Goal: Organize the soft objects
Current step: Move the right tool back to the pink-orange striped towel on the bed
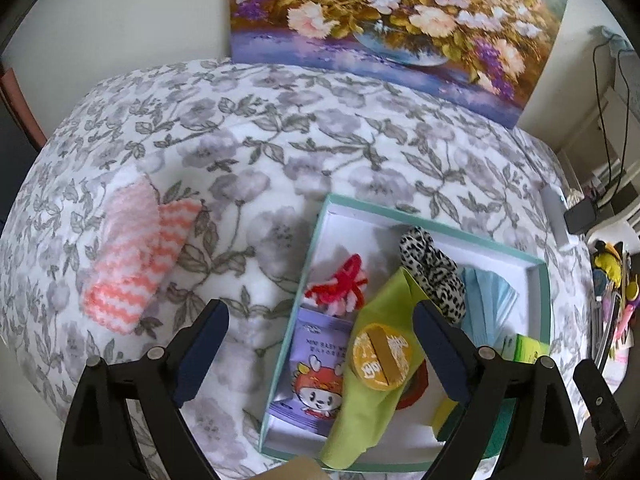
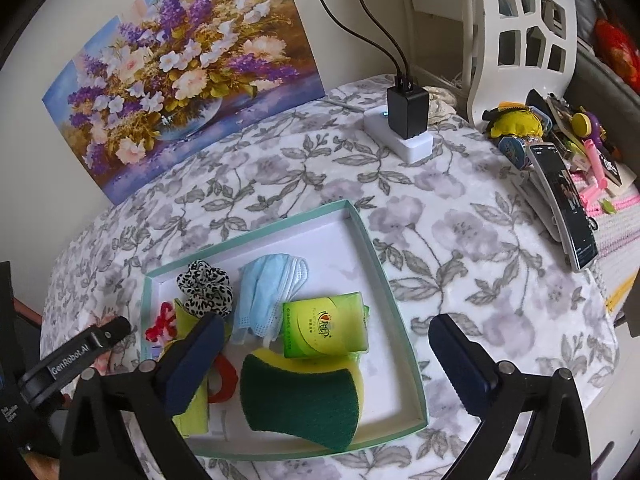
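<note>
Tablecloth (image 1: 280, 152) with grey flowers fills most of both views, and a flower painting (image 1: 396, 20) leans against the wall along the top of the left wrist frame. Lower right of centre in that frame sits a shallow box (image 1: 320, 240) with a green rim and white inside, holding most of the soft things: a lime cloth (image 1: 372, 392) with a round yellow tin (image 1: 382, 354) on it, a purple wipes packet (image 1: 316, 368), a leopard scrunchie (image 1: 434, 272), a blue face mask (image 1: 488, 300) and a small red-and-white bow (image 1: 340, 284).

One striped pink towel (image 1: 132, 264) lies outside the box, at middle left of the frame, up and to the left of the left gripper (image 1: 320, 332). Its jaws stand wide apart with nothing between them; the left finger is over bare cloth just below the towel, the right finger over the box.

In the right wrist view the same box (image 2: 372, 248) sits centre-low, with a green sponge (image 2: 300, 400) and a green tissue pack (image 2: 324, 328) nearest. The right gripper (image 2: 328, 340) is likewise spread wide and holds nothing, its left finger above the lime cloth, its right finger over the tablecloth outside the box rim.
</note>
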The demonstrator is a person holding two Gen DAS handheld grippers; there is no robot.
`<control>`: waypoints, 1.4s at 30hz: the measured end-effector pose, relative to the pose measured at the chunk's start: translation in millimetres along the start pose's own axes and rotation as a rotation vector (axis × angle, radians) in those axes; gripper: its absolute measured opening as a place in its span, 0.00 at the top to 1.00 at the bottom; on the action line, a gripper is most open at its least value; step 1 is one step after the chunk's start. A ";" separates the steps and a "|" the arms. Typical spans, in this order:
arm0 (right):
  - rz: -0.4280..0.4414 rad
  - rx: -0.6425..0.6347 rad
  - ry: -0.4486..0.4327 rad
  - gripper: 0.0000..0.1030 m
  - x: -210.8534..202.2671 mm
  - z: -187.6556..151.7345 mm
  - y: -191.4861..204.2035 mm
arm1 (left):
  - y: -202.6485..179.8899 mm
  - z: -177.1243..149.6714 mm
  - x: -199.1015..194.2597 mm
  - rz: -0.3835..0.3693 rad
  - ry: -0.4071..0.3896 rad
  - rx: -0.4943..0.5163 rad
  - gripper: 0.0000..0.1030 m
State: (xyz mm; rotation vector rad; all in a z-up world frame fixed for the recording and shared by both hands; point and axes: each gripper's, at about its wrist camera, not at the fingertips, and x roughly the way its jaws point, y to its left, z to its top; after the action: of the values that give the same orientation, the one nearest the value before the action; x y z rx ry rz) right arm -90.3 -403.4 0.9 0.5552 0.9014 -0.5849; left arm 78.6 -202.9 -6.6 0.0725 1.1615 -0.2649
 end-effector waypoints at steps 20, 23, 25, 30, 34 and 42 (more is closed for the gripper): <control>-0.013 -0.067 0.017 0.00 -3.8 -11.1 34.7 | 55.1 17.0 -19.1 0.027 -0.044 -0.102 0.09; -0.018 -0.079 0.009 0.00 -7.2 -15.3 45.1 | 68.3 17.3 -22.6 0.021 -0.050 -0.131 0.09; -0.018 -0.087 0.006 0.00 -9.4 -18.3 51.5 | 76.4 17.6 -26.2 0.022 -0.062 -0.138 0.09; -0.007 -0.106 0.020 0.00 -10.5 -30.3 68.6 | 95.8 18.4 -35.4 0.038 -0.087 -0.147 0.09; 0.005 -0.121 0.042 0.00 -8.3 -41.4 81.1 | 115.4 16.1 -39.9 0.057 -0.093 -0.164 0.09; 0.040 -0.215 0.038 0.00 -9.6 -58.8 121.8 | 155.4 7.3 -43.9 0.091 -0.080 -0.189 0.09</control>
State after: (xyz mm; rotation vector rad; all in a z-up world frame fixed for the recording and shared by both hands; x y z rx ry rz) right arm -45.5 -275.4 3.2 0.3901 0.9731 -0.4360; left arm 106.8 -46.6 24.0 -0.0507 1.0960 -0.0761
